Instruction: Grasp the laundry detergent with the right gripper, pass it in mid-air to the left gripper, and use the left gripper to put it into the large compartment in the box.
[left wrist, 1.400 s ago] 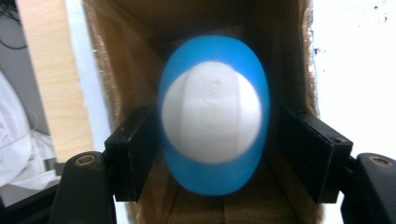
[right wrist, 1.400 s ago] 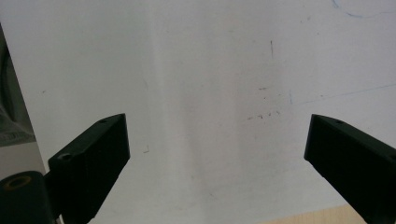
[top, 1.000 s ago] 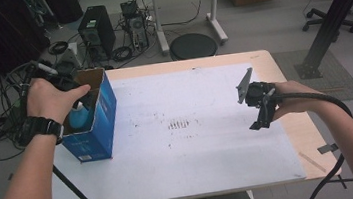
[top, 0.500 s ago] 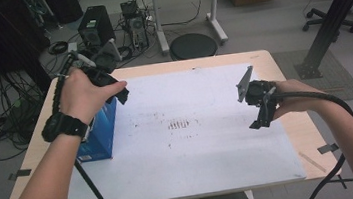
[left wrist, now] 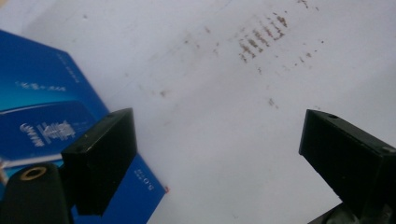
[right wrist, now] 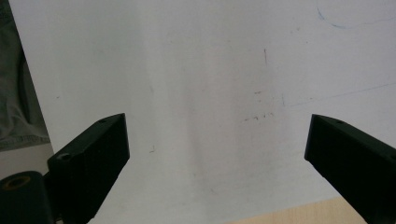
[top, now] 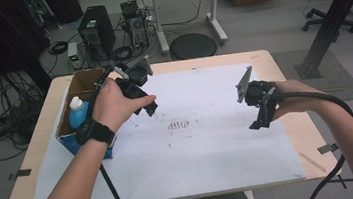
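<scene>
Counter (top: 280, 55): wooden top, largely covered by a white sheet (top: 205, 151) that stops short of the right and far edges, leaving bare wood strips there. A cluster of brown marks (top: 180, 125) sits near the sheet's middle.

Left claw (top: 146, 104): held above the sheet's left portion, just right of the blue cardboard box (top: 70, 136). In the left gripper view its 2 jaws stand wide apart with nothing between them; the box's blue side (left wrist: 42, 126) lies under and behind the left jaw, and stained sheet shows below the gap.

Box: stands at the counter's left edge, top flaps open, with a blue bottle with a white cap (top: 78, 110) upright inside.

Right claw (top: 262, 115): held over the sheet's right portion, well apart from the left claw. In the right gripper view its 2 jaws are also spread wide and empty, above plain sheet near the sheet's edge, with bare wood (right wrist: 299, 212) showing at the bottom.

Open room: the sheet between the 2 claws carries no objects; the near half is likewise bare.
</scene>
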A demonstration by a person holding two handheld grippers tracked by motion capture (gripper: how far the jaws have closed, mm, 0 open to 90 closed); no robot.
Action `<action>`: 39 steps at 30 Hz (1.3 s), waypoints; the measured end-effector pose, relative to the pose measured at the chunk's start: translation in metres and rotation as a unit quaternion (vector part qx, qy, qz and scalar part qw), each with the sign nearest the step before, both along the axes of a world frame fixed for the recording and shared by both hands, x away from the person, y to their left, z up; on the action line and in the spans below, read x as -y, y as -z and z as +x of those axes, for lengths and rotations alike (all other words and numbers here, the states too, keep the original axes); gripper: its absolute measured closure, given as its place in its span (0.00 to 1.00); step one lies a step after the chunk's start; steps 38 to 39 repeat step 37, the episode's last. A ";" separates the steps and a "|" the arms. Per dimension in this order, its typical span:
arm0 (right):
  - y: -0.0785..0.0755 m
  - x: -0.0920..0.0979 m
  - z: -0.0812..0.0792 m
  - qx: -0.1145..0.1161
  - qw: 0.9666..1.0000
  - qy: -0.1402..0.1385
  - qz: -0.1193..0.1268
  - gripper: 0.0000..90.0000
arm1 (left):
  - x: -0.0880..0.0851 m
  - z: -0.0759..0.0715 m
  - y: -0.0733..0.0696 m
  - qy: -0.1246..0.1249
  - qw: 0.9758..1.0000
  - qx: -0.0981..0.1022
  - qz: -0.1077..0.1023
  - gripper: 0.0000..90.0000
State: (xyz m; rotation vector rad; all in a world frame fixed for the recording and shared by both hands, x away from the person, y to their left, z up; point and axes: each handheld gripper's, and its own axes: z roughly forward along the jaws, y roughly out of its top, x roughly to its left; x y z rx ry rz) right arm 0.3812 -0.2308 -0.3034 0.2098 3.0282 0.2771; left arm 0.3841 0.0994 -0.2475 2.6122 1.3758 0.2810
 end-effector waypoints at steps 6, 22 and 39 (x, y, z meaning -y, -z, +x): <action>0.000 0.002 0.000 -0.002 1.000 -0.001 0.001 0.07 | 0.015 -0.001 0.009 0.022 1.000 -0.008 -0.008 0.10; -0.001 0.002 -0.001 -0.003 1.000 -0.001 0.003 0.07 | 0.025 -0.004 0.018 0.033 0.999 -0.023 -0.020 0.05; -0.002 0.002 -0.003 -0.003 1.000 -0.002 0.003 0.07 | 0.022 -0.005 0.019 0.033 0.999 -0.027 -0.021 0.05</action>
